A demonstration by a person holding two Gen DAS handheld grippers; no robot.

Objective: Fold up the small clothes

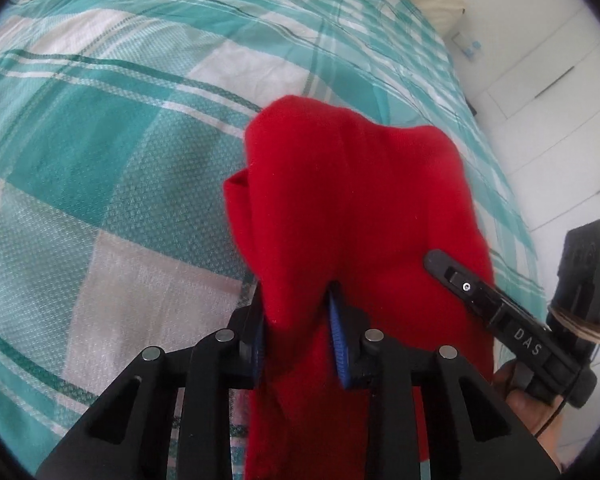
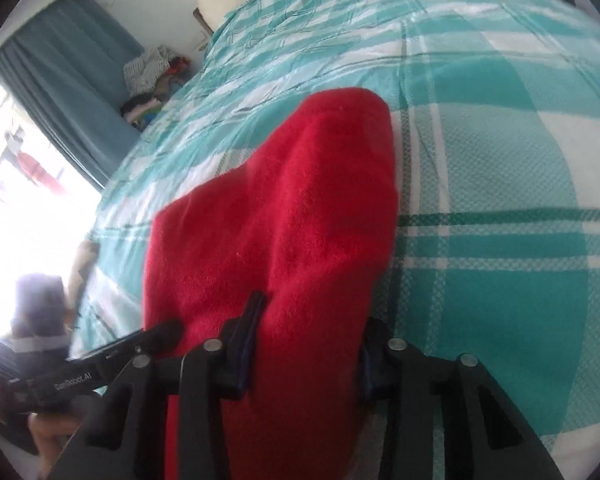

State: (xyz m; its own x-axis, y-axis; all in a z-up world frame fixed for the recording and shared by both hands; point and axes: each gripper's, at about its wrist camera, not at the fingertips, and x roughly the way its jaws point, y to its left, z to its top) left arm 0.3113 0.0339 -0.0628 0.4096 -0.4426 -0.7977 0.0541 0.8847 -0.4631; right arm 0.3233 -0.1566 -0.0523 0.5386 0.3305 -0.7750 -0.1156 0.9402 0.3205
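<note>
Red fleece garment (image 1: 340,208) bunched over teal plaid bedspread (image 1: 100,128); left gripper (image 1: 298,332) and right gripper (image 2: 304,356) both clamp it.

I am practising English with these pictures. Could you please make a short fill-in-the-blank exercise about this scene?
1. Both grippers grip a cloth whose colour is ____.
2. The cloth lies on a bed cover with a teal and ____ check.
3. The left gripper has ____ pads.
4. In the right view, beside the window hangs a teal ____.

Missing words: red; white; blue; curtain
</note>
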